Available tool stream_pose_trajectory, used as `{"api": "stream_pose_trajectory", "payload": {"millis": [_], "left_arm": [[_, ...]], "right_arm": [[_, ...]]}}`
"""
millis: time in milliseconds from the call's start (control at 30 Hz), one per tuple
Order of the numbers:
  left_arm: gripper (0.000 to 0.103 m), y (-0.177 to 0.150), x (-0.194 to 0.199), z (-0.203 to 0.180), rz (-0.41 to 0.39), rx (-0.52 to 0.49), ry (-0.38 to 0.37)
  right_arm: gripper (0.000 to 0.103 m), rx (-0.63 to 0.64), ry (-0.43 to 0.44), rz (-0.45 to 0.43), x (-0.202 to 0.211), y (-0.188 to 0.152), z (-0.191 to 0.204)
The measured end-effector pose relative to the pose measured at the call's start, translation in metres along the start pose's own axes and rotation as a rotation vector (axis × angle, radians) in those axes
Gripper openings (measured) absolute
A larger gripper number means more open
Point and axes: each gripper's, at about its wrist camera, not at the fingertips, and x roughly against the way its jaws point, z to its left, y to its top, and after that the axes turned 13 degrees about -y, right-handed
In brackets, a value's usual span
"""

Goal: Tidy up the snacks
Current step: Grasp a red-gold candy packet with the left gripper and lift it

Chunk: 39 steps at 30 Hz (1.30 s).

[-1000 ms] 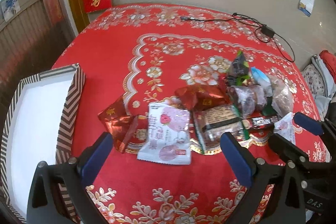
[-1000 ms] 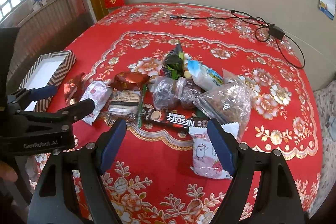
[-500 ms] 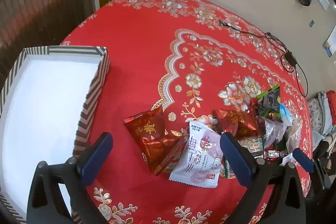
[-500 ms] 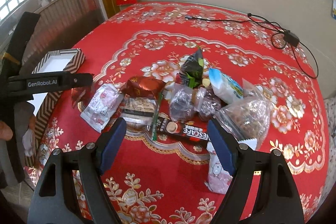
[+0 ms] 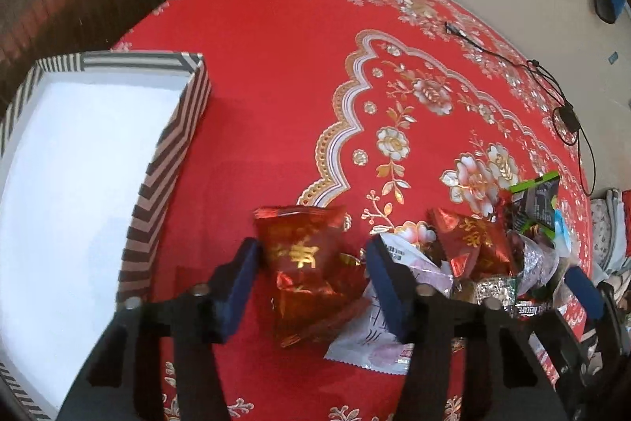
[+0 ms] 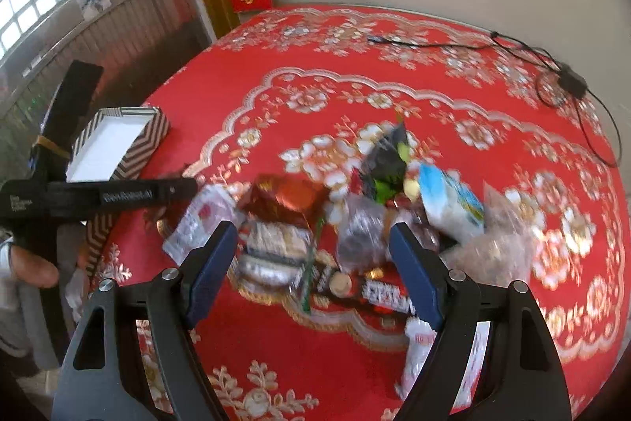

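Two grippers: I run both.
Left gripper (image 5: 311, 273): closing round the red bag (image 5: 303, 255), beside the box (image 5: 169, 152).
Right gripper (image 6: 311, 271): wide, empty, over the pile (image 6: 355, 223).
In my way: white bag (image 5: 394, 302).

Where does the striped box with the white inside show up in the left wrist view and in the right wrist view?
Left wrist view: the striped box fills the left side, left of the left gripper.
Right wrist view: small, at the left table edge, behind the other gripper's black body.
Shared landmark: the black cable on the far right of the tablecloth.
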Motion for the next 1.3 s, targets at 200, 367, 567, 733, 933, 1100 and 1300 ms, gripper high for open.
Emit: {"api": "stream_pose_trajectory", "payload": {"millis": [200,367,567,733,933,1100,1300], "left_arm": [[0.049,0.004,0.000,0.000,0.010,-0.001,-0.001],[0.049,0.004,-0.002,-0.001,0.029,-0.023,0.011],[0.049,0.004,-0.002,0.000,0.050,-0.037,-0.002],[0.049,0.005,0.000,0.002,0.059,-0.048,0.001],[0.039,0.003,-0.001,-0.007,0.068,-0.113,0.041],[0.034,0.004,0.004,-0.009,0.058,-0.122,0.035],[0.034,0.007,0.015,-0.015,0.029,-0.146,0.045]], "right_arm": [[0.080,0.243,0.047,0.025,-0.023,0.028,0.021],[0.080,0.428,0.088,0.062,-0.045,0.042,0.030],[0.080,0.541,0.144,0.123,-0.071,0.048,0.031],[0.064,0.529,0.202,0.173,-0.088,0.050,0.033],[0.033,0.442,0.210,0.168,-0.092,0.055,0.038],[0.031,0.367,0.202,0.152,-0.083,0.053,0.033],[0.028,0.274,0.180,0.103,-0.062,0.049,0.022]]}}
